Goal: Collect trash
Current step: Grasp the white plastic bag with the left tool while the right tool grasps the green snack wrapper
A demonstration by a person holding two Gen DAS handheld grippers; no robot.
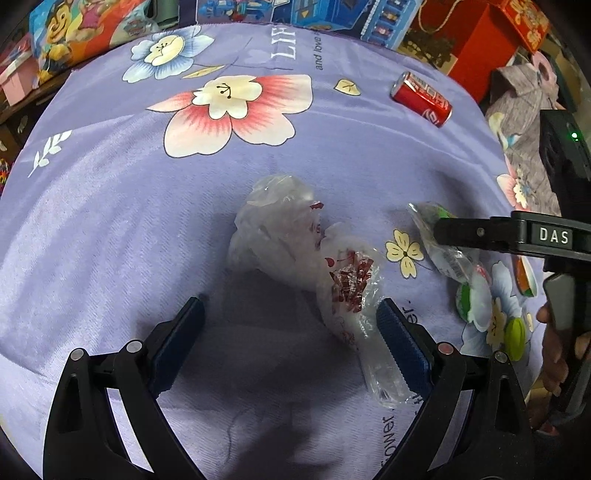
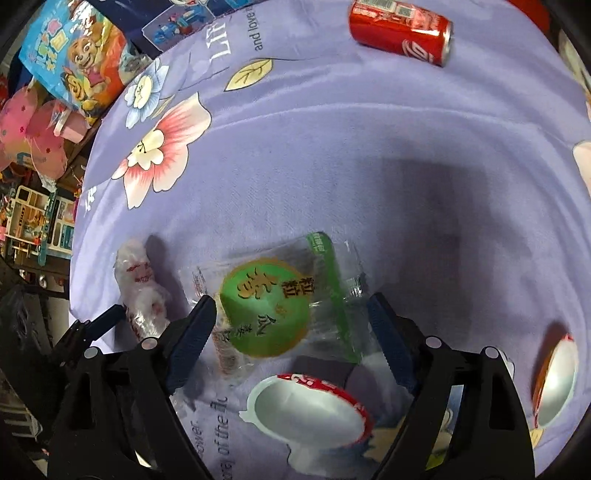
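A crumpled clear plastic bag [image 1: 291, 236] with red print lies on the purple flowered bedspread [image 1: 110, 229]. Its tail runs along the right finger of my left gripper [image 1: 291, 306], which is open and hangs just above it. My right gripper [image 2: 291, 306] is open too, and a clear wrapper with a green label [image 2: 269, 310] lies flat between its fingers, not pinched. A white cup with a red rim [image 2: 306, 410] lies just under that gripper, and a second cup [image 2: 557, 380] lies at the right. A red cola can [image 2: 402, 31] lies on its side at the far edge.
Colourful toy boxes [image 1: 88, 33] and a red box [image 1: 476, 40] line the far side of the bed. A grey flowered garment [image 1: 524, 110] lies at the right edge. Pink items and shelves [image 2: 33, 147] stand beyond the left edge.
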